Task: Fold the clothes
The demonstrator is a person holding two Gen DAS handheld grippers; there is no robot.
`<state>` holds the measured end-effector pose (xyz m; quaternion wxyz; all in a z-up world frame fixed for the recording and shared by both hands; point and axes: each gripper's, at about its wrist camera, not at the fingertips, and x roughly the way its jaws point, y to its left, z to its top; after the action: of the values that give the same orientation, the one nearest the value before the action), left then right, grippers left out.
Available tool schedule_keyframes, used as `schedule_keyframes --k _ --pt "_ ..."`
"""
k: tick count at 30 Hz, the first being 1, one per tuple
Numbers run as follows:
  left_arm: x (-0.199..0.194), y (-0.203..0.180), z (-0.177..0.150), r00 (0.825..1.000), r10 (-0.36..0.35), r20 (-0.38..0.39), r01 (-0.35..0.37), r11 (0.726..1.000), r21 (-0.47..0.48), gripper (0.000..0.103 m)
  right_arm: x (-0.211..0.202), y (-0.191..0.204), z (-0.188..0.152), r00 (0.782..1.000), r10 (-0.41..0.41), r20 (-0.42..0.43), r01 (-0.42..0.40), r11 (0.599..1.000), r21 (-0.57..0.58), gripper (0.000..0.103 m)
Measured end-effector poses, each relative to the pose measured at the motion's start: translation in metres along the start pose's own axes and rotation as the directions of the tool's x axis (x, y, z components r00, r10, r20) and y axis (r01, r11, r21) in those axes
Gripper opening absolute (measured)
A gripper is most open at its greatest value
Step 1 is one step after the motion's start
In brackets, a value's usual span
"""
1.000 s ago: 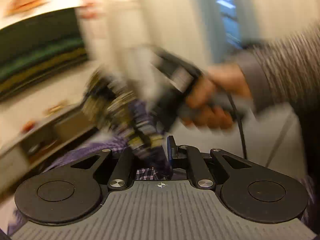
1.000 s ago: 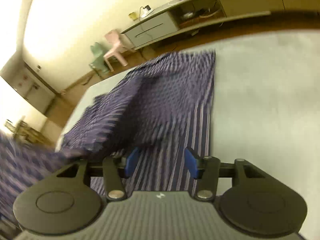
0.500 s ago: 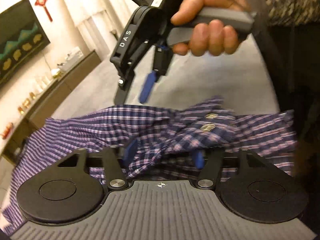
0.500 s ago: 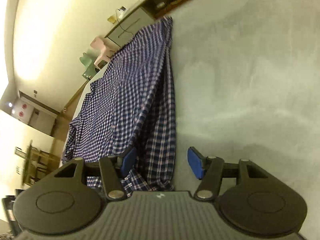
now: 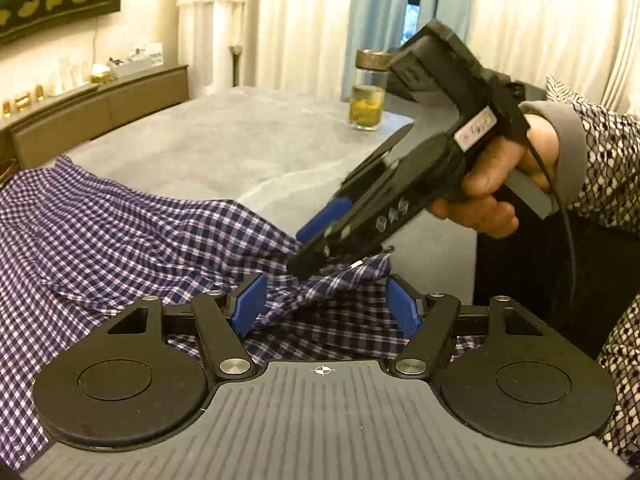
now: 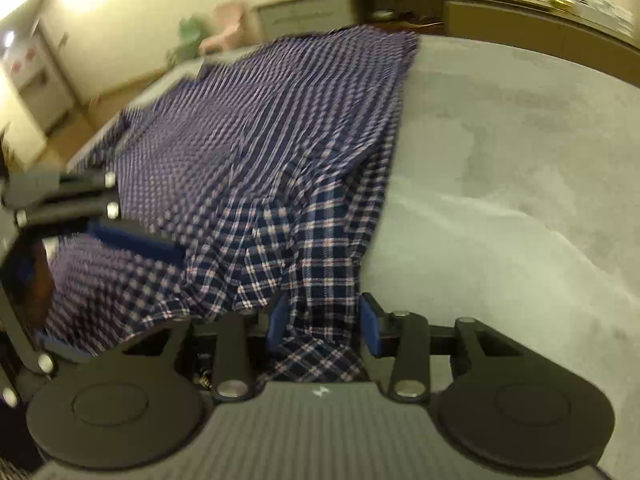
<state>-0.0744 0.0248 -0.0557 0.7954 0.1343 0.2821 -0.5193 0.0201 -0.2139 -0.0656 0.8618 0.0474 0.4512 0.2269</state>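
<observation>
Since half a second ago your right gripper (image 5: 320, 240) has dropped from above onto the plaid shirt (image 5: 120, 240); jaws closing, shirt edge between the pads, contact unclear. Your left gripper (image 5: 326, 306) is spreading, a bunched fold loose between its blue pads (image 5: 250, 306). Left view alone shows your right hand (image 5: 492, 184), a jar (image 5: 368, 96), curtains (image 5: 304, 20). Right view alone shows the shirt sprawled over the grey table (image 6: 520, 160), a pink chair (image 6: 226, 34); it's blurred, left edge unreadable.
</observation>
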Motion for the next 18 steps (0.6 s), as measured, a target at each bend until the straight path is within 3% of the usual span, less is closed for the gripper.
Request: schedule_keyframes --k 4,6,9,11,12,14,16,18 --pt "-0.007 0.003 -0.005 0.998 0.065 -0.007 -0.065 0.997 0.03 0.068 -0.036 0.011 -0.022 0.989 -0.005 0.147 0.005 1.0 0.005 0.051" --pt "-0.02 0.016 -0.002 0.994 0.105 0.022 -0.105 0.994 0.007 0.068 -0.052 0.029 -0.037 0.978 0.042 0.204 -0.029 0.997 -0.069 0.057" --pt "-0.046 0.04 0.004 0.987 0.135 0.082 -0.13 0.99 -0.062 0.068 -0.051 0.067 -0.055 0.978 0.083 0.191 -0.034 0.968 -0.249 0.066" --pt "-0.06 0.053 0.007 0.983 0.145 0.117 -0.133 0.986 -0.105 0.068 -0.038 0.089 -0.063 0.984 0.028 0.173 0.039 0.926 -0.374 0.069" --pt "-0.066 0.058 0.008 0.98 0.151 0.134 -0.134 0.983 -0.125 0.068 -0.027 0.099 -0.064 0.983 -0.038 0.18 0.112 0.898 -0.425 0.069" --pt "-0.074 0.064 0.008 0.975 0.156 0.16 -0.129 0.978 -0.164 0.069 -0.009 0.112 -0.065 0.97 -0.145 0.196 0.226 0.834 -0.503 0.057" --pt "-0.083 0.063 0.008 0.974 0.156 0.166 -0.126 0.976 -0.175 0.069 0.003 0.117 -0.063 0.965 -0.198 0.169 0.259 0.792 -0.553 0.05" --pt "-0.086 0.061 0.006 0.973 0.165 0.161 -0.14 0.977 -0.159 0.069 0.004 0.123 -0.062 0.969 -0.192 0.157 0.248 0.793 -0.556 0.049"
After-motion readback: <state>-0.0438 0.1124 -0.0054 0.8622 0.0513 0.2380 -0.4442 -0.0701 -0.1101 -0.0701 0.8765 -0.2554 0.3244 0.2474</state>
